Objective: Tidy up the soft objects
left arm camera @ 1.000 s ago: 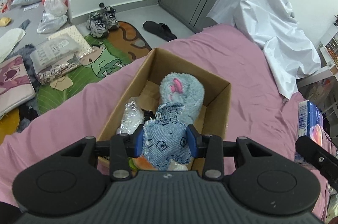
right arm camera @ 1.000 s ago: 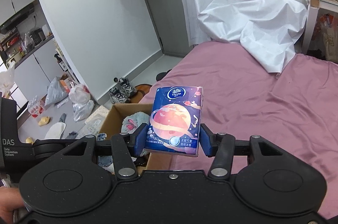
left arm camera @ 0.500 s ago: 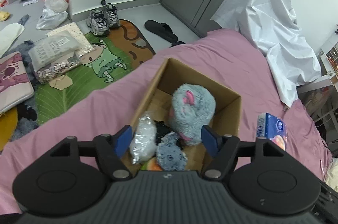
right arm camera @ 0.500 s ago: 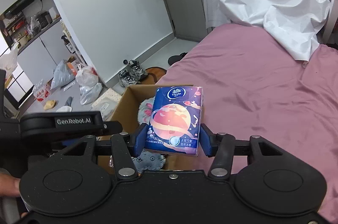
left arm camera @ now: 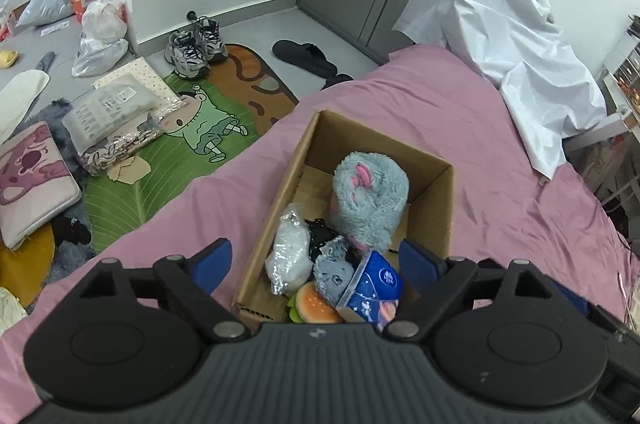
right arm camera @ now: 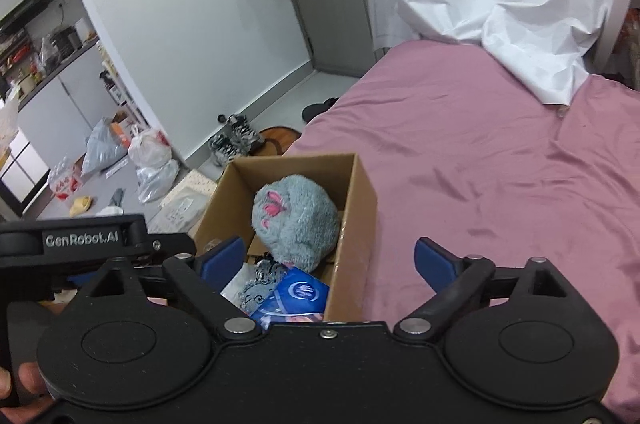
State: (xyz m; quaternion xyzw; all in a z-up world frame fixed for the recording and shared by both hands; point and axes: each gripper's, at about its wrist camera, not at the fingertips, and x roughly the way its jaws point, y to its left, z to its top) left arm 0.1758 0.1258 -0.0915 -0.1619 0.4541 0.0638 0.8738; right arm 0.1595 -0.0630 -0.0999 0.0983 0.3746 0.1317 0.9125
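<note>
An open cardboard box (left arm camera: pixel 438 200) (right arm camera: pixel 362 200) sits on the pink bed. Inside lie a fluffy grey plush with pink ears (left arm camera: pixel 368 200) (right arm camera: pixel 296 216), a small denim toy (left arm camera: pixel 332 270) (right arm camera: pixel 256 290), a silvery wrapped bundle (left arm camera: pixel 290 256), a burger toy (left arm camera: pixel 312 306) and a blue tissue pack (left arm camera: pixel 374 290) (right arm camera: pixel 296 294). My left gripper (left arm camera: pixel 316 264) hovers above the box's near end, its jaws opening, nothing pressed between them. My right gripper (right arm camera: pixel 330 258) hangs over the box's near right corner, jaws opening wide, and the tissue pack lies loose below them.
A white sheet (left arm camera: pixel 500 36) (right arm camera: pixel 492 4) drapes over something at the bed's far end. On the floor to the left are a green cartoon mat (left arm camera: pixel 172 152), sneakers (left arm camera: pixel 196 46), a black slipper (left arm camera: pixel 304 56), plastic bags (left arm camera: pixel 100 36) and a pink cushion (left arm camera: pixel 28 180). The left tool's body (right arm camera: pixel 80 240) sits close beside my right gripper.
My left gripper let go of the denim toy, which now lies in the box, and lifted a little. My right gripper opened and the blue tissue pack dropped into the box.
</note>
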